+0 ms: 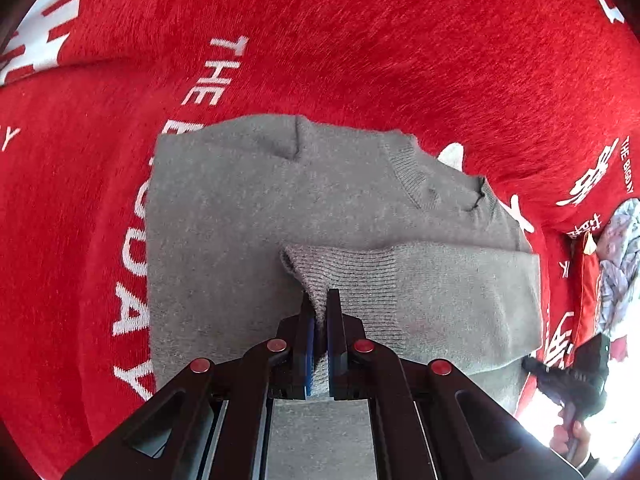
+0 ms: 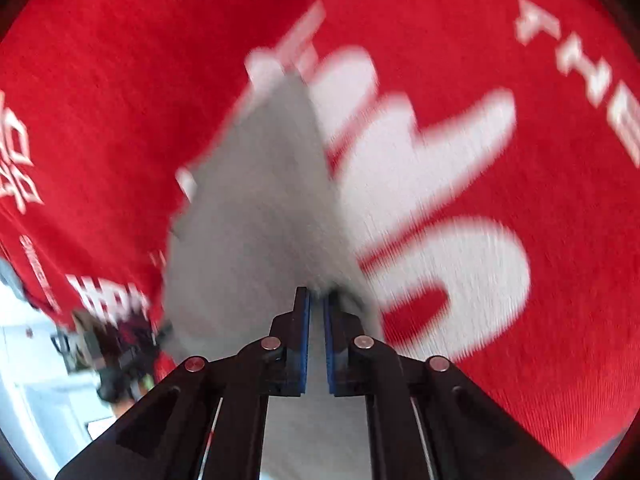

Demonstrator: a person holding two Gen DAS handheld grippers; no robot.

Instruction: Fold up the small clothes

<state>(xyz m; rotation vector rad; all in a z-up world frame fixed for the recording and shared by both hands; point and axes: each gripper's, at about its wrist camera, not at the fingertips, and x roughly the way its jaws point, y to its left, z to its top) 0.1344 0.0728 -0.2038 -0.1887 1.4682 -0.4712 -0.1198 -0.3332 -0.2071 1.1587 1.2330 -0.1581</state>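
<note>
Both grippers' fingers, left (image 1: 321,300) and right (image 2: 316,298), pinch folded grey knit sweater (image 1: 248,200) on red blanket (image 1: 360,40)

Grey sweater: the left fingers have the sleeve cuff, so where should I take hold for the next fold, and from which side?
Grip the grey sweater at its bare far-left corner, coming in from the left over the red blanket. That edge lies flat and single, clear of the folded sleeve held by the left gripper. The right gripper also pinches grey cloth.
</note>
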